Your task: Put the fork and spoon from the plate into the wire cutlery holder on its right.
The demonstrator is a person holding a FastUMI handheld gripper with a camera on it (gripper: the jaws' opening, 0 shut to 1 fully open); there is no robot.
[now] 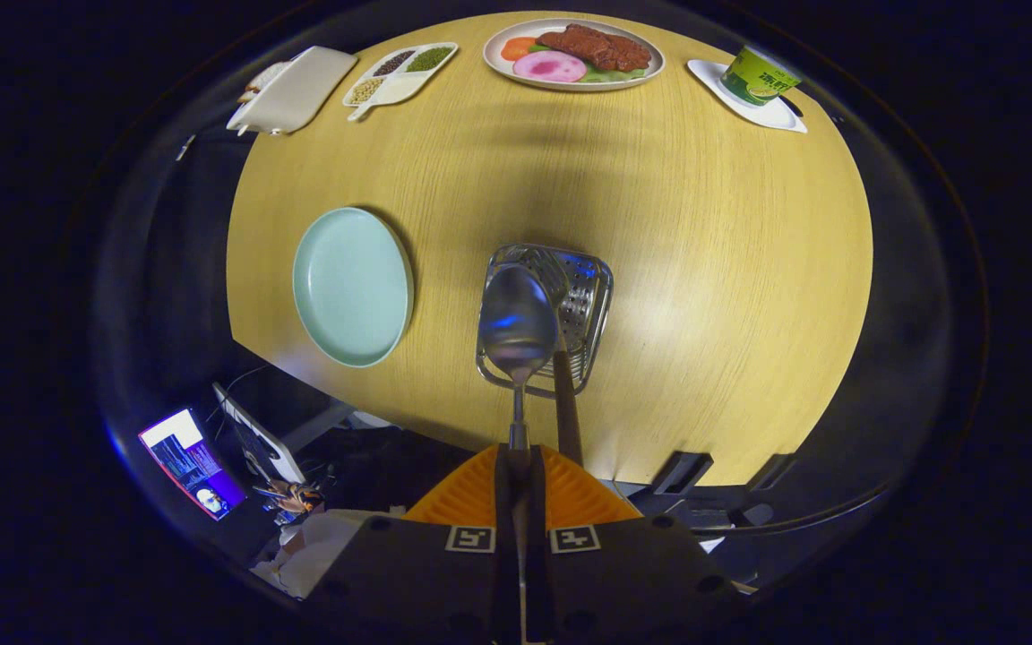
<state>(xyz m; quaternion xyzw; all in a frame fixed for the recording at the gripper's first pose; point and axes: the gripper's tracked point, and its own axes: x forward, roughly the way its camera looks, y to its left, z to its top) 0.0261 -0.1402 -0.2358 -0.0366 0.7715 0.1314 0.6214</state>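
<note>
My tongs (pixel 516 466) grip the spoon (pixel 516 322) over the wire holder (pixel 592 305), where a fork handle (pixel 566 403) crowds one side; bare bench (pixel 731 296) lies around.

The gripper (pixel 519 466) points downward, jaws clamped together on a thin handle.

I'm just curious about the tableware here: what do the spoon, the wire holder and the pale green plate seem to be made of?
The spoon, held by its handle in the shut tongs, looks like polished metal: its bowl mirrors the light. The wire cutlery holder looks like shiny steel, with thin rods and a perforated base. The plate has a smooth matte surface, probably plastic or melamine, though ceramic is possible.
</note>
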